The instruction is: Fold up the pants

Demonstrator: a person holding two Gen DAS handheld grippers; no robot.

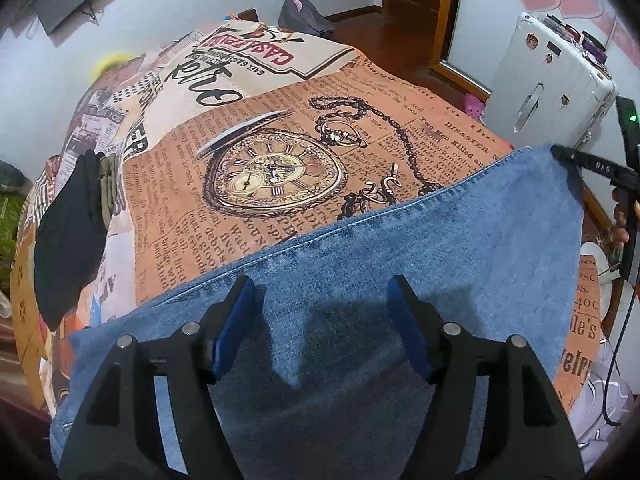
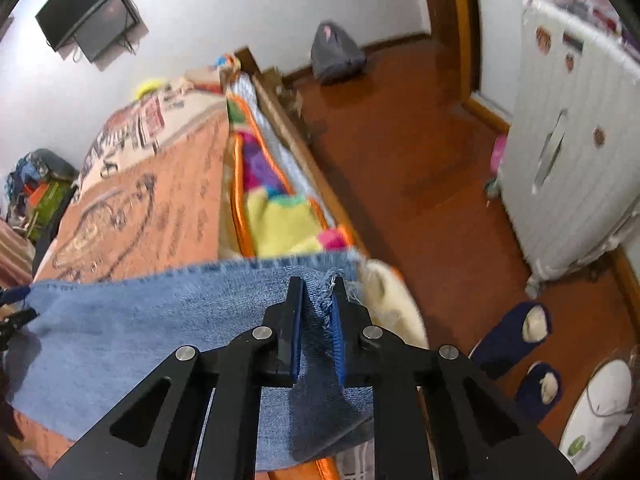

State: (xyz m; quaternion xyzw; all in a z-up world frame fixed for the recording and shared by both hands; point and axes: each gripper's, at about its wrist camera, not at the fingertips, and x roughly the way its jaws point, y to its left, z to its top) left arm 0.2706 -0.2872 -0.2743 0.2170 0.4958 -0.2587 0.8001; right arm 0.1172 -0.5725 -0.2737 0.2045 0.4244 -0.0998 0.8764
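Blue denim pants [image 1: 400,248] lie spread across the near end of a bed covered with a newspaper-and-pocket-watch print blanket [image 1: 280,160]. My left gripper [image 1: 322,320] hovers over the denim with its blue pads wide apart and nothing between them. In the right wrist view my right gripper [image 2: 318,312] is shut on the frayed hem of the pants [image 2: 140,320], at the corner by the bed's right edge. The left wrist view shows that right gripper [image 1: 558,151] pinching the far right corner of the denim.
A black garment [image 1: 68,232] lies on the bed's left side. A bright patchwork blanket [image 2: 276,216] hangs along the bed's right edge. A white suitcase [image 2: 568,160], dark slippers [image 2: 512,336] and a grey bag [image 2: 336,56] stand on the wooden floor.
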